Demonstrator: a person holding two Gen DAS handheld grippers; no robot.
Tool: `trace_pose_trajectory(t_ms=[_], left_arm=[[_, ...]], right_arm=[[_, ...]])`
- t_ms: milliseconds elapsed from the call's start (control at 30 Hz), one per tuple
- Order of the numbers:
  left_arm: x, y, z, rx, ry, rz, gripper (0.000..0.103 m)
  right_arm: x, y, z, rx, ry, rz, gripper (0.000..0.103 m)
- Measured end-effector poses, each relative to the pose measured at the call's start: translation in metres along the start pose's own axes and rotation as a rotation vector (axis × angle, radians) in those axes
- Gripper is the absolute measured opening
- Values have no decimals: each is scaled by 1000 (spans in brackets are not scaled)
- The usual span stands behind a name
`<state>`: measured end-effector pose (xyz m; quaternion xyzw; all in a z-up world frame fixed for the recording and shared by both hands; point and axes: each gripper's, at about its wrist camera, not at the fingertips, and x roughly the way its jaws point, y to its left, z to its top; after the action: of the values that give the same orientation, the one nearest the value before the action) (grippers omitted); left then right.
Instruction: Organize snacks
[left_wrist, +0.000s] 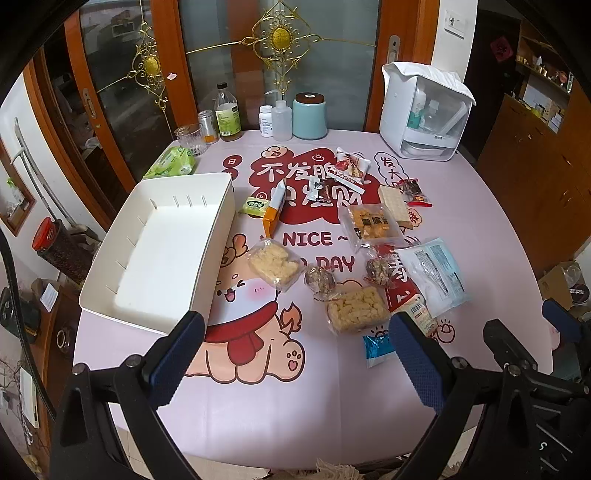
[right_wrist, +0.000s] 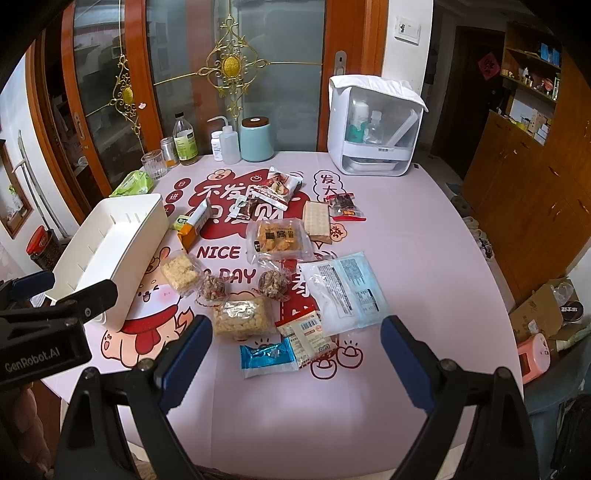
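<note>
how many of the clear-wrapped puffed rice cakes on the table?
2. One rice cake lies beside the white bin, near its right wall. The other rice cake lies nearer the camera, left of the barcode packet. None visible inside the bin.

Left gripper (left_wrist: 295, 354): jaws spread wide, nothing between the blue-padded fingers (left_wrist: 177, 354), held above the table and tilted down toward it.
Right gripper (right_wrist: 295, 358): jaws likewise wide apart and empty, blue pads (right_wrist: 404, 362) facing each other, angled down from above.
Relative pose: side by side at similar height; each shows at the edge of the other's view, the left one's body bearing a "GenRobot.AI" mark.
</note>
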<state>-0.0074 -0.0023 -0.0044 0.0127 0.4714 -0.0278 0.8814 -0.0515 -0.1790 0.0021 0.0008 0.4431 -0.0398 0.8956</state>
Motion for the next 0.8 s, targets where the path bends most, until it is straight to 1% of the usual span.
trace_pose_trajectory(t_ms=[233,567,800], left_arm=[[0,-1,0,0,2,0,100],[-2,-1,-10,19,1,-8,100],[0,5,-7,37,1,-22,100]], right_arm=[[-2,0,-2,1,2,4,93],[-3,2,-5,6,2,4,93],[-6,7,-6,27,2,-8,93]])
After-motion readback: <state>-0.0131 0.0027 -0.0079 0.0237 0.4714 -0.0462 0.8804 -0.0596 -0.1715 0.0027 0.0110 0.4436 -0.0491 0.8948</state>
